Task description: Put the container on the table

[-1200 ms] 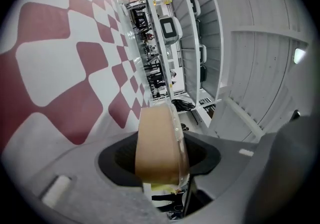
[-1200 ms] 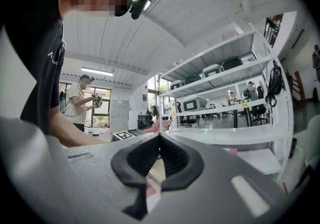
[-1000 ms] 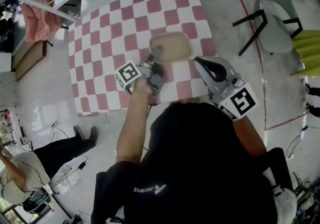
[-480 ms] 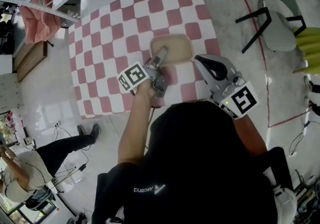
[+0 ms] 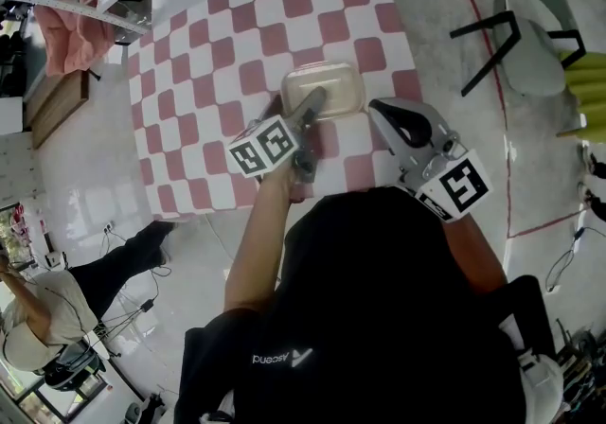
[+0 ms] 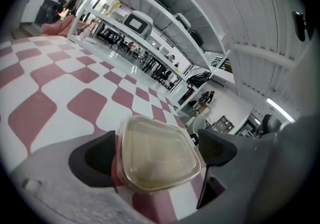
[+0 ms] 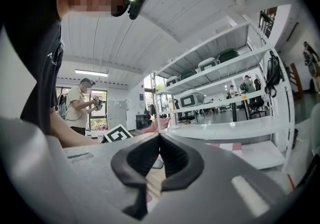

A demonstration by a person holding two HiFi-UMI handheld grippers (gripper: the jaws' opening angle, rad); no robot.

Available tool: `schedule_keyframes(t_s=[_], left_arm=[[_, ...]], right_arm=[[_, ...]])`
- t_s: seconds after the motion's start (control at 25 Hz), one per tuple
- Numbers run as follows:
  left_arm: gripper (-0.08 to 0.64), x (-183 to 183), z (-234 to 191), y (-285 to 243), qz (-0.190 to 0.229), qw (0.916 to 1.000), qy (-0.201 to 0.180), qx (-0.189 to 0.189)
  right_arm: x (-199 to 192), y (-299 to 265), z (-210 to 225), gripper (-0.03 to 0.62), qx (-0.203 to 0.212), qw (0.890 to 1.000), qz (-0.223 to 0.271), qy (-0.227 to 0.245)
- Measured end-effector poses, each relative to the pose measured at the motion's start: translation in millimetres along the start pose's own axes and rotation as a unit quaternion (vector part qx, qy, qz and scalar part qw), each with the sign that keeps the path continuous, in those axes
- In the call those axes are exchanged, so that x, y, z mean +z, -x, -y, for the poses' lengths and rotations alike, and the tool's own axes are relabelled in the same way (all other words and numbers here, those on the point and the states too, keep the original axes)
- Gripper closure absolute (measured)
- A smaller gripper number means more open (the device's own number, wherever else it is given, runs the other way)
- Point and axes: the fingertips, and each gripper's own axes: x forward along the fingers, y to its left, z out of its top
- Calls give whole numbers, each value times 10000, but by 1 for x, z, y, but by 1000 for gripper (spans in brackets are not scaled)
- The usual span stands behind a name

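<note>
The container (image 5: 323, 91), a clear lidded tub with beige contents, rests on the pink-and-white checkered table (image 5: 218, 62) near its front edge. My left gripper (image 5: 311, 112) reaches to its near side. In the left gripper view the container (image 6: 156, 155) lies between the two dark pads (image 6: 102, 158). The left gripper (image 6: 157, 143) is opening; a gap shows at the right pad, and the left pad sits beside the tub's edge. My right gripper (image 5: 379, 110) hovers to the right of the container, beside it. The right gripper (image 7: 159, 137) is shut with nothing in it.
A grey chair (image 5: 530, 25) stands on the floor to the right of the table. A wooden crate (image 5: 57, 105) and pink cloth (image 5: 71, 34) lie at the left. A person (image 5: 43, 318) stands at the lower left. White shelves (image 6: 150, 23) run behind the table.
My left gripper has rolled, turning its marker cube upward, and its jaws have spread off the container. The container stays in place on the table. The right gripper has hardly moved.
</note>
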Motion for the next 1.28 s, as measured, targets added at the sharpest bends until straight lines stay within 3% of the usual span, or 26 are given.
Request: schedule_keyframes(t_s=[0.2, 0.36, 0.48, 0.56, 0.72, 0.8, 0.92, 1.16, 1.28], left_arm=[[58, 12, 1, 13, 285, 9984, -428, 243], [62, 36, 18, 37, 957, 9904, -981, 156], [69, 53, 46, 61, 1491, 9780, -1449, -203], [124, 58, 65, 76, 1678, 9688, -1766, -460], [435, 58, 93, 103, 1839, 9519, -2355, -681], [498, 58, 106, 114, 1902, 9452, -2525, -818], [548, 57, 126, 128, 2049, 9306, -2829, -1098], [549, 47, 161, 152, 2306, 8949, -3529, -1465], [549, 37, 168, 154, 2238, 8918, -3597, -1586]], right_arm=[[-3, -2, -4, 589, 85, 9999, -43, 49], [-3, -5, -10, 589, 148, 9998, -49, 75], [0, -5, -17, 589, 202, 9998, -7, 91], [2, -4, -22, 589, 230, 9997, 33, 49], [5, -3, -30, 589, 276, 9996, 103, 35], [8, -2, -36, 589, 300, 9994, 136, 59], [14, 0, -42, 589, 317, 9993, 197, 83], [21, 9, -54, 589, 307, 9986, 297, 297], [25, 12, -61, 589, 314, 9983, 380, 305]])
